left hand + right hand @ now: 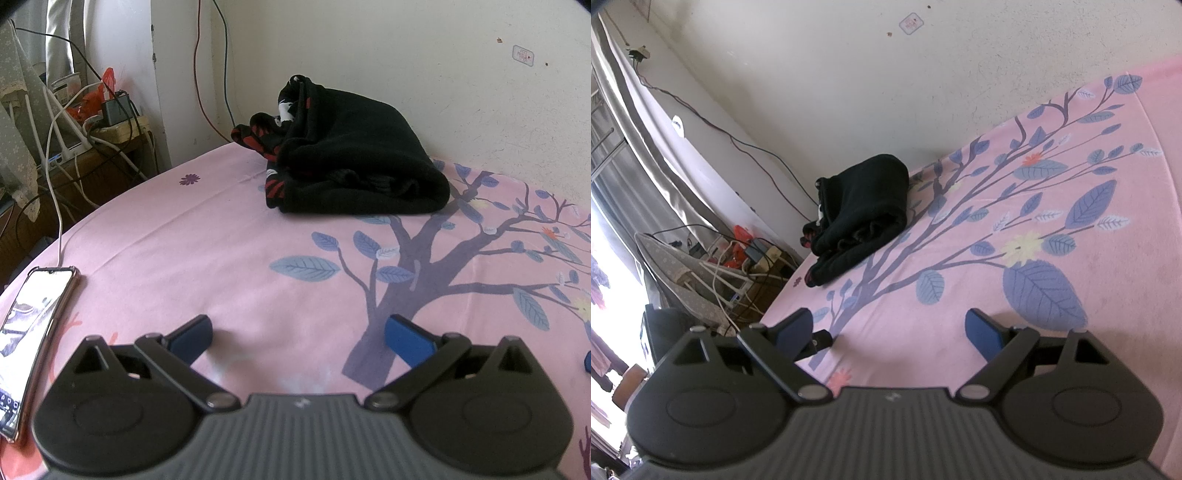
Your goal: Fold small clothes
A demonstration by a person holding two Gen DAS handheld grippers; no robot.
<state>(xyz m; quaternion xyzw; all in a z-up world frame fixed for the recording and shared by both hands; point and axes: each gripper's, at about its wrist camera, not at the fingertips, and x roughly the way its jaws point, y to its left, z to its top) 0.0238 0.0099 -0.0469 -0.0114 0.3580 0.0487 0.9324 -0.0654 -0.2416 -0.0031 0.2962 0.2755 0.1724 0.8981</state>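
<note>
A black garment with red and white print lies bundled on the pink tree-print sheet, close to the far wall; the right wrist view shows the same black garment further off by the corner. My left gripper hovers low over the sheet well short of the bundle, open, nothing between its blue pads. My right gripper is also open and empty above the pink sheet. A dark tip of the left gripper pokes in beside my right gripper's left finger.
A phone on a white cable lies at the sheet's left edge. Beyond that edge stands a low stand with a power strip, chargers and tangled cables. A curtain and bright window fill the left. The wall borders the far side.
</note>
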